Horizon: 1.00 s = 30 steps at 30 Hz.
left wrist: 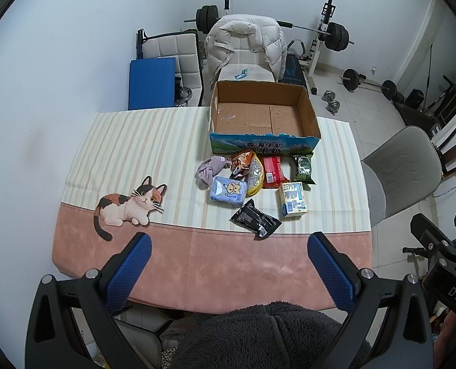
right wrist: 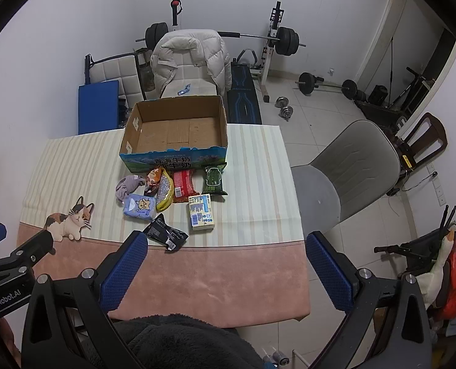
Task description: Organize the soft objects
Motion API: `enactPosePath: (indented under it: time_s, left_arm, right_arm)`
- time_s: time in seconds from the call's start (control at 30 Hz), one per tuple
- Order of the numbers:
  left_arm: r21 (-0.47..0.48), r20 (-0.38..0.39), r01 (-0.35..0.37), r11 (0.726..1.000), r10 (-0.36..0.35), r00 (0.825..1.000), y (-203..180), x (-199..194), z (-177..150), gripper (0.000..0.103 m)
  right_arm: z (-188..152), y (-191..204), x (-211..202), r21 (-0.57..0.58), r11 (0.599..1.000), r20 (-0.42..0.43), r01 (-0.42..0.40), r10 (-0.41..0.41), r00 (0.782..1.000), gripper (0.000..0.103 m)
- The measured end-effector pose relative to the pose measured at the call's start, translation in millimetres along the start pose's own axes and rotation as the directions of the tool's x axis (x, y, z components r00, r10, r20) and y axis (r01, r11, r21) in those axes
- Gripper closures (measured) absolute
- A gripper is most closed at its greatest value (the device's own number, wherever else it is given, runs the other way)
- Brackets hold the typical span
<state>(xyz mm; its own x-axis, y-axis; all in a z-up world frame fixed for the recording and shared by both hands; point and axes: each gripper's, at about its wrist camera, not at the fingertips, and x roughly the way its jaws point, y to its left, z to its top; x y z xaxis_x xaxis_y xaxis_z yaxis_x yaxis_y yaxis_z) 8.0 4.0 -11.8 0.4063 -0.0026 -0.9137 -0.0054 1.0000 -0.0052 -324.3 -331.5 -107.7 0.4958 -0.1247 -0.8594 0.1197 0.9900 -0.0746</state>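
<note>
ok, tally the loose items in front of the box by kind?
Snack or food packets: 5 (orange, yellow, red, green, black)
Tissue packs: 2 (blue, white-blue)
Cloth: 1 (purple)
Total: 8

Left gripper (left wrist: 228, 246): black plastic frame with two triangular cut-outs in its outer arms and four round silver screw heads at the finger joints. The fingers (left wrist: 129, 272) carry blue pads with a fine knurled texture. Right gripper (right wrist: 226, 246): identical black frame, silver screws and blue textured fingers (right wrist: 327, 272). Its body is marked "DAS" in the left wrist view; the left unit's body is marked "GenRobot.AI" in white lettering. The person wears a dark grey fleece garment (left wrist: 271, 335).
</note>
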Motion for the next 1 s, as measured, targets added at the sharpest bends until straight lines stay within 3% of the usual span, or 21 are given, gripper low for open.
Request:
enactPosePath:
  time_s: [1.0]
  left_arm:
    - [-0.005, 0.008, -0.001, 1.000, 0.001, 1.000, 0.2, -1.3, 9.6, 0.000]
  right_arm:
    - [3.2, 5.6, 3.3, -0.018, 1.000, 0.004, -0.001, 0.001, 1.000, 0.000]
